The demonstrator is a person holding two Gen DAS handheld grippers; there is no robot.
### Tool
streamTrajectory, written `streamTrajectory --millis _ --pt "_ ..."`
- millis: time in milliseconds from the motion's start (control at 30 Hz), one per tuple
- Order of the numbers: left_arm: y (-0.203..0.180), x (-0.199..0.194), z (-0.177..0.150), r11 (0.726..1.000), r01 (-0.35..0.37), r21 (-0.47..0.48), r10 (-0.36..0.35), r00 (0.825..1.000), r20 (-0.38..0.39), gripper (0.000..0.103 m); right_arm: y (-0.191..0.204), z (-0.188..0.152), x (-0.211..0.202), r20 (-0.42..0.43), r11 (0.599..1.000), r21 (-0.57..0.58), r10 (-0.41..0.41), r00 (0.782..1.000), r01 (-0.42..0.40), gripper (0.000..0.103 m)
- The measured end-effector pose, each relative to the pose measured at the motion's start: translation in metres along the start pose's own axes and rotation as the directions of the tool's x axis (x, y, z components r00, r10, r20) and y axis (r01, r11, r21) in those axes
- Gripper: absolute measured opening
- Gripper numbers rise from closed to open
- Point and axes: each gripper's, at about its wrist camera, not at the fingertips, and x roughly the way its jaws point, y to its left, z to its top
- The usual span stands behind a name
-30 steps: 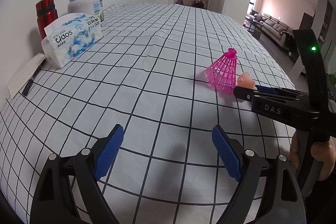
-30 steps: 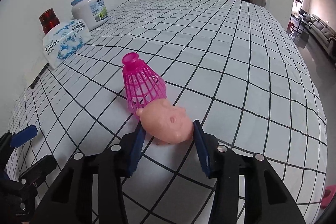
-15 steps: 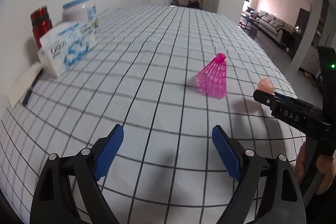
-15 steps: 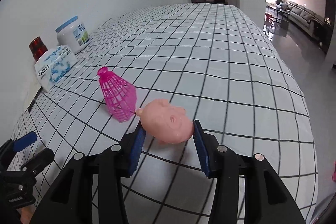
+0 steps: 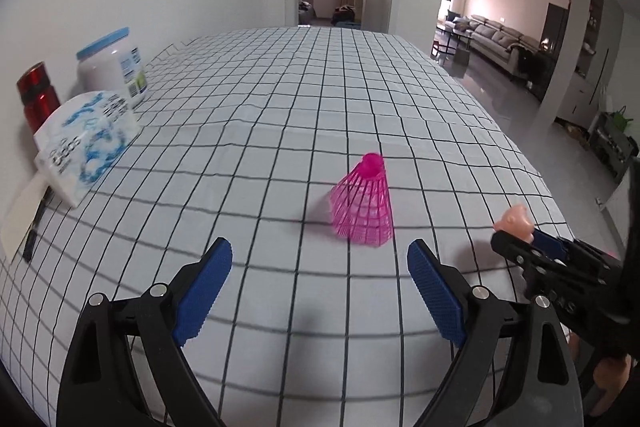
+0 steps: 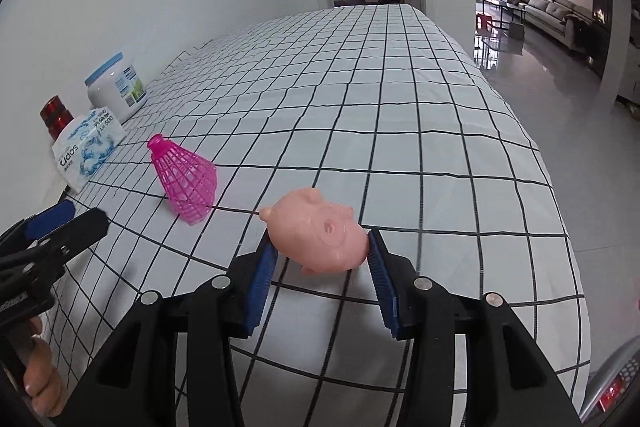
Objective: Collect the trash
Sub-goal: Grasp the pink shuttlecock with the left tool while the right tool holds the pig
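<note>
A pink rubber pig toy (image 6: pixel 318 231) is lifted above the checked tablecloth, and my right gripper (image 6: pixel 322 253) is shut on it with both blue pads against its sides. The left wrist view catches the pig (image 5: pixel 514 223) at the far right, sticking out of that gripper (image 5: pixel 532 247). A magenta plastic shuttlecock (image 5: pixel 363 207) stands cone-down on the cloth, also in the right wrist view (image 6: pixel 185 181) left of the pig. My left gripper (image 5: pixel 320 287) hovers just short of the shuttlecock, its jaws opening wide with nothing between them.
Along the wall on the left stand a tissue pack (image 5: pixel 86 147), a white jar with a blue lid (image 5: pixel 114 67), a red bottle (image 5: pixel 36 99) and a pen on paper (image 5: pixel 36 223). The table's right edge (image 6: pixel 560 211) drops to a glossy floor. A person's hand (image 6: pixel 38 383) grips the left handle.
My right gripper has carried the pig up and to the right, away from the shuttlecock. The left gripper has shifted so the shuttlecock now sits closer ahead between its fingers' line.
</note>
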Motion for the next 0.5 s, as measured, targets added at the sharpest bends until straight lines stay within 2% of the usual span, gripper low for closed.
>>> streamTrajectory --millis 100,500 --pt "-0.008 0.011 0.006 1.000 0.001 0.014 -0.001 1.000 0.011 0.088 -0.004 0.000 0.000 0.003 1.000 0.015 0.006 1.000 -0.006 0.045" --pt "-0.025 0.061 0.012 1.000 0.013 -0.003 -0.013 0.997 -0.075 0.088 -0.015 -0.002 0.003 -0.017 0.995 0.081 0.059 0.998 -0.058 0.045"
